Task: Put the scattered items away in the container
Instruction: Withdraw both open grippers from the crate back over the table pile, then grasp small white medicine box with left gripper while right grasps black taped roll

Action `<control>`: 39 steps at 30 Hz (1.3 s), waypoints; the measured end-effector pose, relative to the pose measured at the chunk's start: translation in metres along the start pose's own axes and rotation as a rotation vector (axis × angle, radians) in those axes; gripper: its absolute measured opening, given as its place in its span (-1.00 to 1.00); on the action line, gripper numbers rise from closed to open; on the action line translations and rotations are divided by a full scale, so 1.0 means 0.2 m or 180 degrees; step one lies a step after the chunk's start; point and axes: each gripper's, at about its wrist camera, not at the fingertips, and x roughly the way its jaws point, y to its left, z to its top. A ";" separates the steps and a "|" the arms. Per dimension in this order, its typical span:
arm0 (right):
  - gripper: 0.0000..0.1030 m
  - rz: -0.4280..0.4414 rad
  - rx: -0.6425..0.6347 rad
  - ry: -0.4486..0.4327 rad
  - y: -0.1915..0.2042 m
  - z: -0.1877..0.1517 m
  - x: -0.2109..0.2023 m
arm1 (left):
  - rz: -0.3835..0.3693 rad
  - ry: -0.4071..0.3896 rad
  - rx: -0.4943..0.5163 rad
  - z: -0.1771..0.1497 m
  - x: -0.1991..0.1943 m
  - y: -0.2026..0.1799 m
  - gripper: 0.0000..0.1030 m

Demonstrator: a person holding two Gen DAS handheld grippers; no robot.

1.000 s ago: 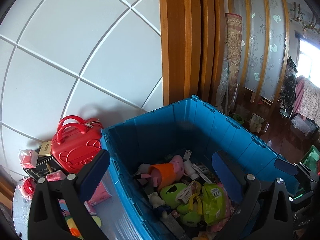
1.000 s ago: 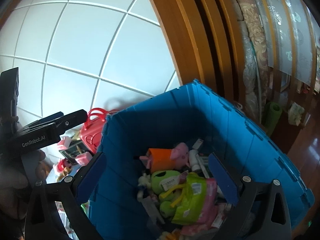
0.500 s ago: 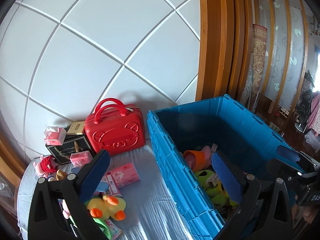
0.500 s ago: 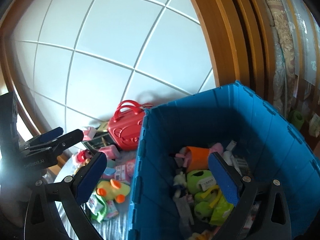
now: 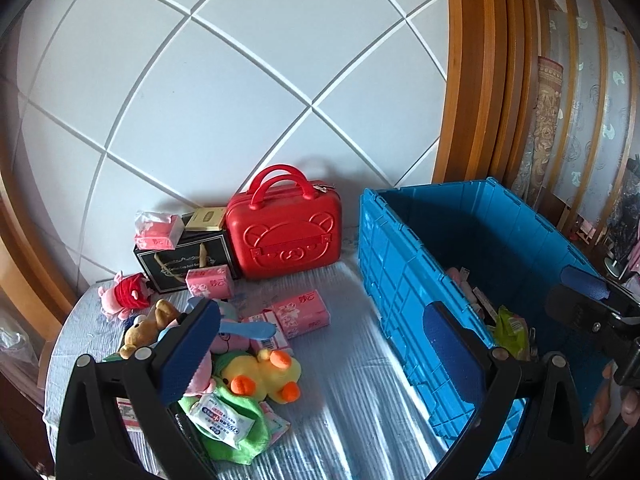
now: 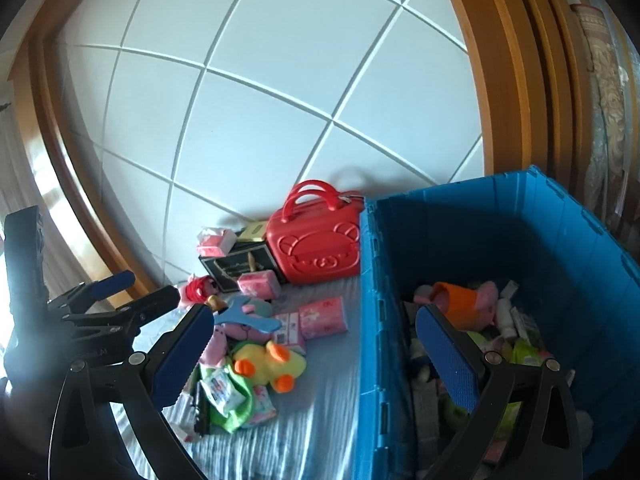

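Both views have swung from the blue crate (image 5: pixel 404 280) toward the scattered toys (image 5: pixel 260 372), each hand-held gripper (image 5: pixel 320 344) spread empty

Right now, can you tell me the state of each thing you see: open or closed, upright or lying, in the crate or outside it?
left gripper: open, empty.
right gripper: open, empty.
blue crate: open on top, partly filled with items.
red case: closed, upright, outside the crate.
yellow duck: lying on the table, outside the crate.
pink tissue pack: lying flat on the table.
black gift bag: upright beside the red case.
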 end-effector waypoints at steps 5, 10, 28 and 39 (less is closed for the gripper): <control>0.99 0.0058 -0.0066 0.0102 0.15 -0.08 0.06 | 0.0076 0.0086 -0.0120 -0.15 -0.03 0.21 1.00; 0.99 0.0082 -0.0176 0.0251 0.29 -0.17 0.14 | 0.0266 0.0274 -0.0322 -0.40 -0.04 0.49 1.00; 0.99 0.0252 -0.0445 0.0937 0.73 -0.64 0.49 | 0.0703 0.1091 -0.1009 -1.25 0.05 1.27 0.99; 0.99 0.0438 -0.0635 0.1254 0.94 -0.89 0.70 | 0.1066 0.1636 -0.1796 -1.77 0.39 1.48 0.72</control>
